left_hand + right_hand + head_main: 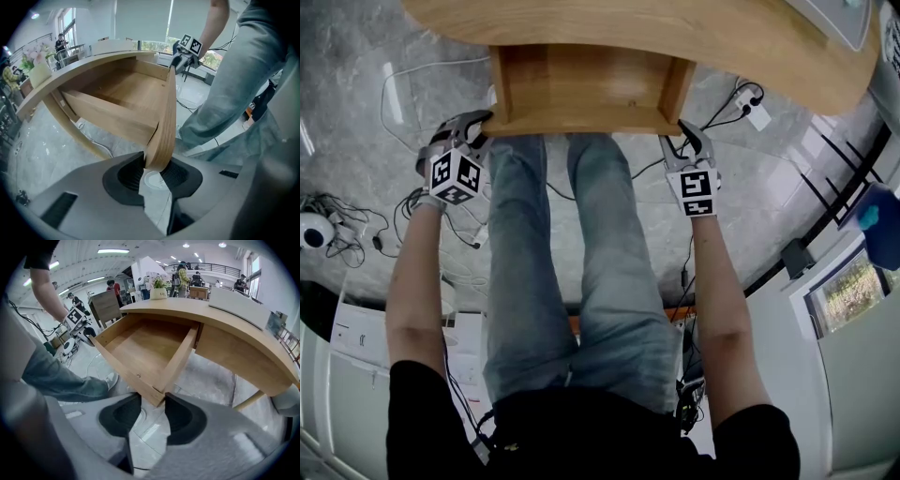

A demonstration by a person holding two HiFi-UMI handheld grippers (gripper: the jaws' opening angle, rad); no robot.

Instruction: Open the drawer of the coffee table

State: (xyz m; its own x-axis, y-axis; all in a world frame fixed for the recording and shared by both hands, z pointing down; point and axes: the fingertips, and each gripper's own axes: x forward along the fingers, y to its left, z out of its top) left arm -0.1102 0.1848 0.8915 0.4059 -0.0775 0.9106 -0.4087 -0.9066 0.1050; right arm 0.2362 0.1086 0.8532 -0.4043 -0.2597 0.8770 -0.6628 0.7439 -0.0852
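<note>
The wooden coffee table [675, 28] has its drawer [581, 89] pulled out toward me, and the drawer is empty inside. My left gripper [483, 127] is at the drawer's left front corner. In the left gripper view its jaws [157, 171] are closed on the end of the thin front panel [166, 122]. My right gripper [684, 141] is at the right front corner. In the right gripper view that corner [157, 397] sits clasped between the two dark pads [154, 406]. Each gripper shows in the other's view, at the far end of the front panel.
My legs in jeans [572, 262] stand right under the drawer front. Cables and a power strip [755, 112] lie on the grey marble floor, with a white device [314, 230] at the left. A grey box [239, 308] rests on the table top. People stand far off.
</note>
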